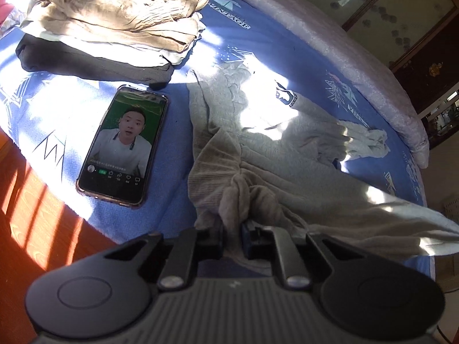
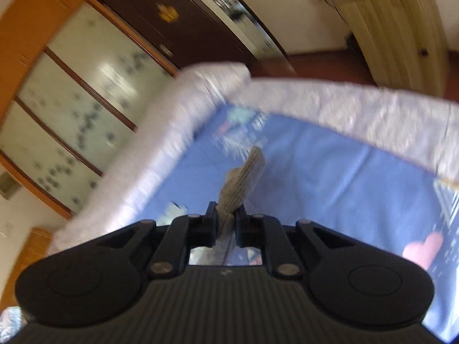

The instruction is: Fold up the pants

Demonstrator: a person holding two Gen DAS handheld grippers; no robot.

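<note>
1. My left gripper (image 1: 232,236) pinches a bunched ribbed cuff of the soft grey knit pants (image 1: 287,149), sprawled at twelve o'clock on the blue printed bedsheet (image 1: 178,149).
2. My right gripper (image 2: 225,223) clamps another ribbed edge.
3. Limp, light fabric, I judge; hems grip best.

The left wrist view sits just behind the left gripper (image 1: 233,236), close above the bed, tilted down and forward over the blue sheet (image 1: 178,149). Ahead of its fingers lie the grey pants (image 1: 258,143); ahead-left a phone (image 1: 122,144), and farther ahead-left a pile of folded clothes (image 1: 114,17).

The right wrist view sits behind the right gripper (image 2: 225,223), facing more level — across the blue sheet (image 2: 330,177) to the pale bed edge (image 2: 344,106) and wardrobe (image 2: 86,91) beyond, blurred.

Both share the sheet, the pale edge (image 1: 330,46), the wardrobe (image 1: 381,3) — and the pants (image 2: 242,183).
</note>
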